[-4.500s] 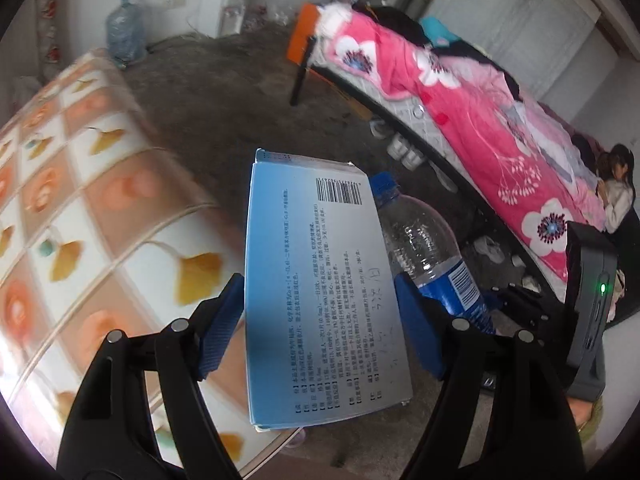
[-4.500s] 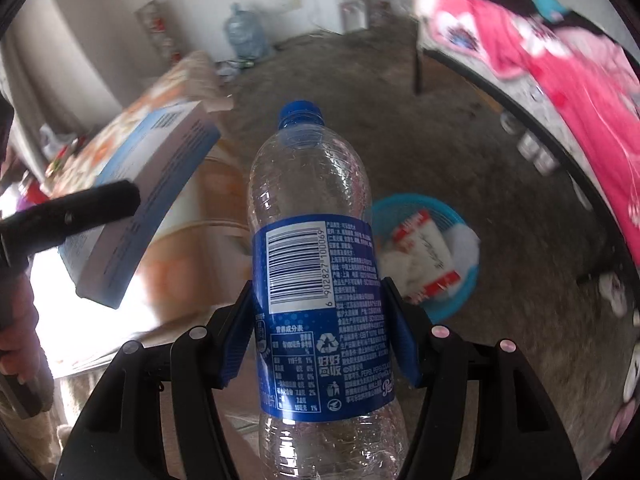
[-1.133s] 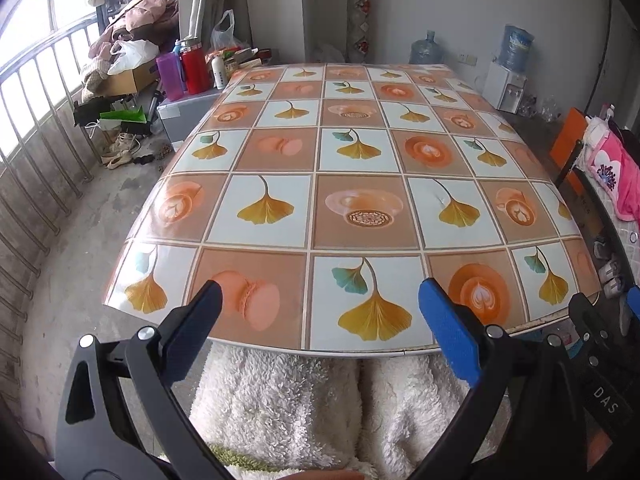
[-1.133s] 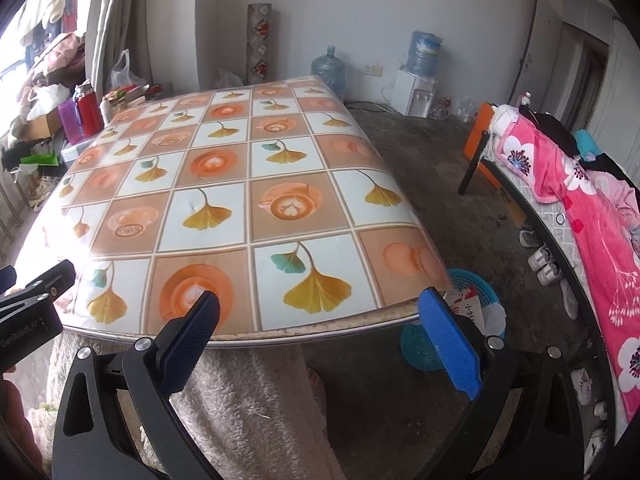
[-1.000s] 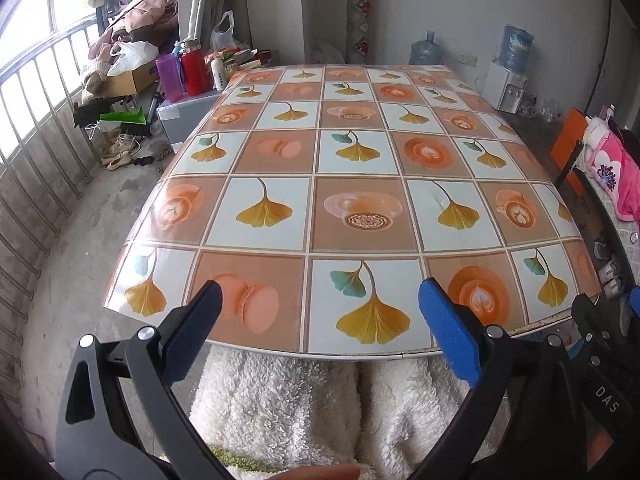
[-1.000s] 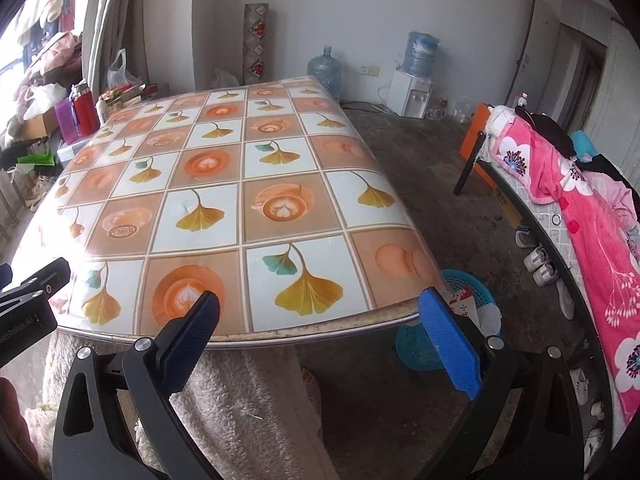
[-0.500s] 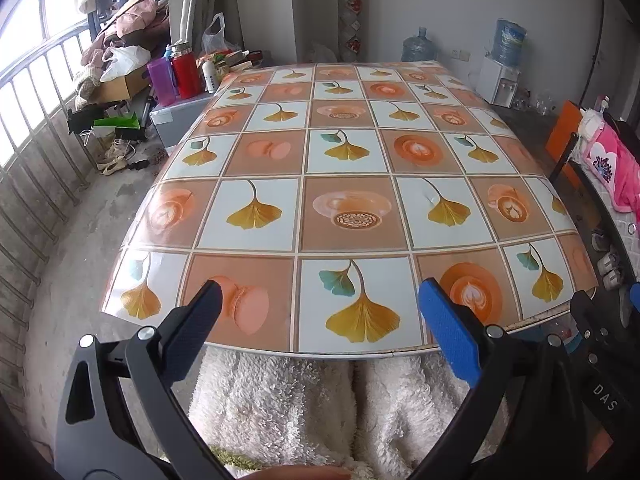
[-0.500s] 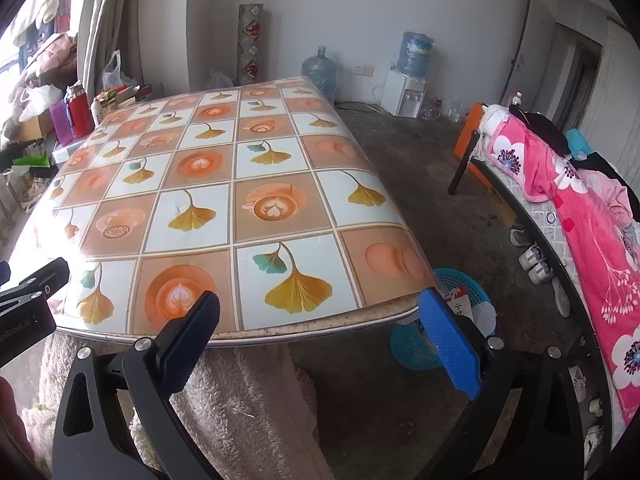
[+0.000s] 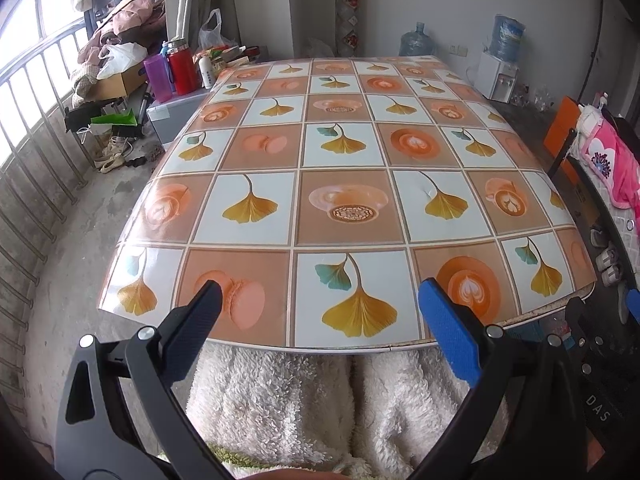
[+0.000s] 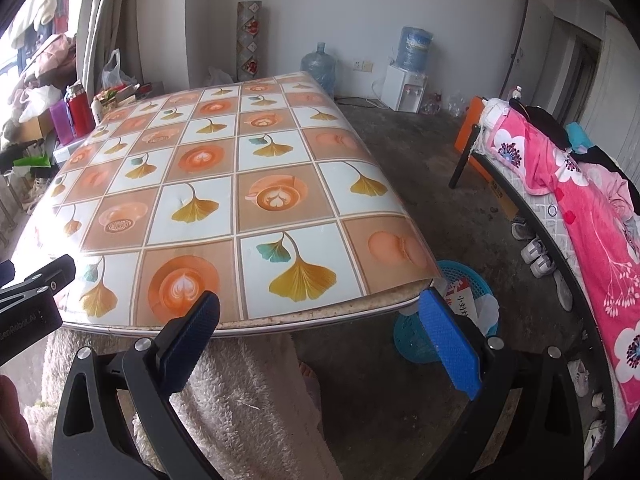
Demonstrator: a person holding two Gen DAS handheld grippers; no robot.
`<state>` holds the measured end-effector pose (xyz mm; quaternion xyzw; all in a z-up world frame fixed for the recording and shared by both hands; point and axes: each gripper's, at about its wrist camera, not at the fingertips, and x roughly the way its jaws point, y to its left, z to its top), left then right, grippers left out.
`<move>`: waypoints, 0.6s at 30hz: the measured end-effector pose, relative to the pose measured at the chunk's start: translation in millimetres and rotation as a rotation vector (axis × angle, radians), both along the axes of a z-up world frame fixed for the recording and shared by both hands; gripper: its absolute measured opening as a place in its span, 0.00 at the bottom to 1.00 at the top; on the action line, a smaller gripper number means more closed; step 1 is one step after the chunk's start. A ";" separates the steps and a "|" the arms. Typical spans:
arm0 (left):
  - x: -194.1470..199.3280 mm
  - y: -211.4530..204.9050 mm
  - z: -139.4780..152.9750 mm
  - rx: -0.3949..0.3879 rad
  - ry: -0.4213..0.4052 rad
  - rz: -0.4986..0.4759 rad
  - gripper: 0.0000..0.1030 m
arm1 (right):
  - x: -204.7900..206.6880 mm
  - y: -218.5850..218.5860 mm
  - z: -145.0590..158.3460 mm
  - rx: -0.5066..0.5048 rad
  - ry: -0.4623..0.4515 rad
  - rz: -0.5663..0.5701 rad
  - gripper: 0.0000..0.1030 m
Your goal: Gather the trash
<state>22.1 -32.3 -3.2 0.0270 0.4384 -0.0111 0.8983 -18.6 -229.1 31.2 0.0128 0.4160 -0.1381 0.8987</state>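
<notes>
On the far left, past the table's edge, a railing and a heap of bags, clothes and bottles line the window side of the room. The left gripper point(image 9: 320, 318) hangs low at the near edge of the table point(image 9: 344, 196), fingers spread wide and holding nothing. A few seconds ago those fingers gripped a flat blue-and-white box; that box is gone from them now. Below the gripper lies fluffy white fabric, probably the lap of the person holding the tools.

The table fills the middle of both views. Its cloth is a grid of orange and pale squares printed with yellow leaves and coffee cups, and nothing rests on it.

Further right, the right gripper point(image 10: 320, 318) also hovers at the near table edge, fingers apart and empty. A few seconds ago it held a clear plastic bottle with a blue label, standing upright; that too is gone.

Right of the table corner, on the bare floor and partly hidden by the corner, sits a blue basket point(image 10: 478, 280). Paper or wrappers point(image 10: 464, 294) with red and white print show inside, lying tilted; which way their long sides run cannot be told. Neither the box nor the bottle can be made out there.

With both grippers empty and the table bare, the collecting looks finished or close to it.

Far right is a bed with pink flowered bedding.
</notes>
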 end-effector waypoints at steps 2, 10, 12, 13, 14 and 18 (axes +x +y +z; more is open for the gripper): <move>0.1 0.3 -0.1 0.000 0.000 0.000 0.92 | -1.3 1.8 -0.7 0.000 0.003 0.001 0.94; -0.3 -0.1 0.2 0.001 0.001 0.000 0.92 | -1.0 1.5 -1.0 0.000 0.002 0.000 0.94; -0.7 -0.5 0.0 0.001 0.002 -0.001 0.92 | -1.5 2.2 -1.5 0.000 0.003 -0.001 0.94; 0.0 -0.2 -0.8 0.001 0.002 -0.001 0.92 | -2.3 3.1 -1.8 0.001 0.003 -0.001 0.94; -0.1 -0.3 -0.7 0.001 0.002 -0.001 0.92 | -1.6 2.4 -1.6 0.001 0.003 -0.001 0.94; -0.9 -0.8 -0.9 0.001 0.002 -0.001 0.92 | -1.9 2.6 -1.6 0.000 0.002 -0.001 0.94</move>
